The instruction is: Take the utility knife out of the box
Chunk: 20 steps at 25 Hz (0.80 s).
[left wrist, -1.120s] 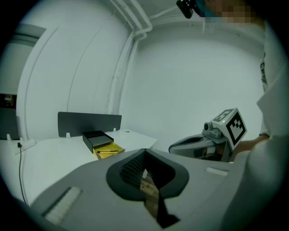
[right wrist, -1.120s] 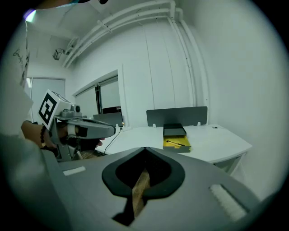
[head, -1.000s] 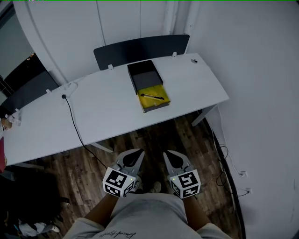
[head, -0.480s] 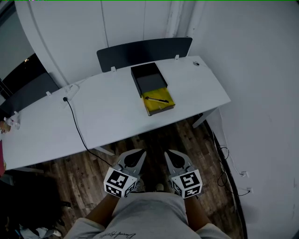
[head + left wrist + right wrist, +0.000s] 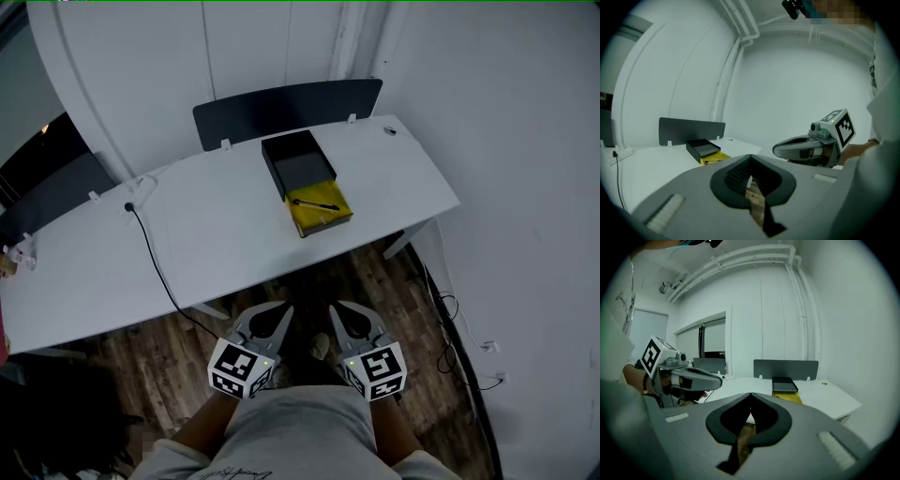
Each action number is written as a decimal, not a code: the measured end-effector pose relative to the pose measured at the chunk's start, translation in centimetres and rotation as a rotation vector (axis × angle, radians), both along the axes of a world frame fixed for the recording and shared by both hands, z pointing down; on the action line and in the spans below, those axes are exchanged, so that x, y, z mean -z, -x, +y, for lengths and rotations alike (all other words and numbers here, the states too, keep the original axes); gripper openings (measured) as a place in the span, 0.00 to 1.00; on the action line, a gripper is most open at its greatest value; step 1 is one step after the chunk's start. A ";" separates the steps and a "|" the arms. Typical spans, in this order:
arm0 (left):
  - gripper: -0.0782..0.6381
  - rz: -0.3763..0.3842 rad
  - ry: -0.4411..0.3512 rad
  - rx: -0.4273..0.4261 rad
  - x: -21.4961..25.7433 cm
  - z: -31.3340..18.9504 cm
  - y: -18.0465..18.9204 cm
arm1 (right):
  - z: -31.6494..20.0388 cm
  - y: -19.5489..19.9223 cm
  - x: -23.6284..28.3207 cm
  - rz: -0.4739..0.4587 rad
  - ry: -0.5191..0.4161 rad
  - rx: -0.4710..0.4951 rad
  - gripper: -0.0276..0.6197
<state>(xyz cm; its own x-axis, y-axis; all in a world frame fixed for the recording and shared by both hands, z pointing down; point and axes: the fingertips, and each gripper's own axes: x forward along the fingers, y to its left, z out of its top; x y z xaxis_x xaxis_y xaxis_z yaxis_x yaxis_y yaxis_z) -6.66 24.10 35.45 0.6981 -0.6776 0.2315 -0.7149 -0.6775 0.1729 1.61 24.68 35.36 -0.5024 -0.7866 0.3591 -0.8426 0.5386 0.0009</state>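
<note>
Two tools wait at waist level, well short of the desk [image 5: 216, 220]. The left tool [image 5: 272, 315] is closed and empty. Straight ahead, the utility knife [image 5: 314, 203] lies crosswise on the yellow tray [image 5: 330, 218] of the box [image 5: 298, 161]. The right tool [image 5: 341, 313], also closed and empty, looks marginally nearer.

Head view: from high up, facing steeply down past the left gripper [image 5: 277, 307] and right gripper [image 5: 336, 307], well back from the table [image 5: 216, 234]. Both gripper views: low, nearly level, looking along own jaws toward that table. Shared by all three: the box [image 5: 298, 161] on it.
</note>
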 end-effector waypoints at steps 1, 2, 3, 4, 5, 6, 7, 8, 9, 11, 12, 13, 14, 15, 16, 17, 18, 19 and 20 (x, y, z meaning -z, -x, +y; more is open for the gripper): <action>0.11 0.001 0.000 0.000 -0.1 -0.1 0.1 | -0.1 0.0 0.0 0.000 -0.001 0.000 0.07; 0.11 0.001 0.000 0.000 -0.1 -0.2 0.1 | -0.3 0.1 0.0 0.001 -0.003 0.000 0.07; 0.11 0.002 0.000 0.002 -0.1 -0.4 0.2 | -0.4 0.2 -0.1 0.003 -0.003 0.002 0.07; 0.11 0.003 -0.001 0.004 -0.1 -0.6 0.3 | -0.6 0.2 -0.1 0.004 -0.003 0.004 0.07; 0.11 0.004 -0.002 0.006 0.0 -0.8 0.4 | -0.9 0.3 -0.1 0.006 -0.002 0.006 0.07; 0.11 0.003 -0.003 0.008 0.0 -1.1 0.4 | -1.2 0.3 -0.2 0.006 -0.002 0.008 0.07; 0.11 0.002 -0.004 0.009 0.0 -1.4 0.4 | -1.5 0.3 -0.3 0.004 -0.001 0.010 0.07; 0.11 0.001 -0.005 0.010 0.0 -1.7 0.3 | -1.8 0.3 -0.4 0.001 0.000 0.011 0.07; 0.11 0.001 -0.005 0.011 -0.1 -2.0 0.3 | -2.1 0.3 -0.6 -0.001 0.003 0.013 0.07; 0.11 0.001 -0.002 0.016 -0.3 -2.7 0.2 | -2.8 0.3 -0.9 -0.005 0.007 0.019 0.07; 0.11 0.001 0.000 0.020 -0.5 -3.2 0.2 | -3.2 0.3 -1.0 -0.006 0.008 0.023 0.07; 0.11 0.001 0.002 0.023 -0.6 -3.7 0.1 | -3.6 0.2 -1.2 -0.008 0.010 0.026 0.07; 0.11 0.000 0.004 0.025 -0.7 -4.2 0.1 | -4.1 0.1 -1.4 -0.008 0.013 0.027 0.07; 0.11 -0.001 0.006 0.028 -0.8 -4.7 0.0 | -4.6 0.0 -1.7 -0.008 0.018 0.028 0.07; 0.11 -0.001 0.007 0.031 -0.8 -5.3 -0.1 | -5.2 -0.1 -1.9 -0.008 0.023 0.029 0.07; 0.11 -0.001 0.008 0.035 -0.9 -6.0 -0.2 | -5.7 -0.3 -2.1 -0.008 0.028 0.030 0.06; 0.11 -0.001 0.009 0.038 -1.0 -6.6 -0.4 | -6.3 -0.5 -2.3 -0.007 0.031 0.031 0.07; 0.11 -0.002 0.010 0.040 -1.0 -7.1 -0.6 | -6.9 -0.7 -2.4 -0.006 0.033 0.033 0.07; 0.11 -0.002 0.010 0.042 -1.1 -7.7 -0.8 | -7.4 -1.0 -2.4 -0.006 0.034 0.036 0.07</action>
<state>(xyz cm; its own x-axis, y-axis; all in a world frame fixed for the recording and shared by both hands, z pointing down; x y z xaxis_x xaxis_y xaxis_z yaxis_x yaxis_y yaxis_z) -5.88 16.39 36.53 0.6690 -0.7036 0.2397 -0.7427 -0.6454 0.1783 2.57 17.29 37.81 -0.5319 -0.7553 0.3827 -0.8228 0.5679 -0.0229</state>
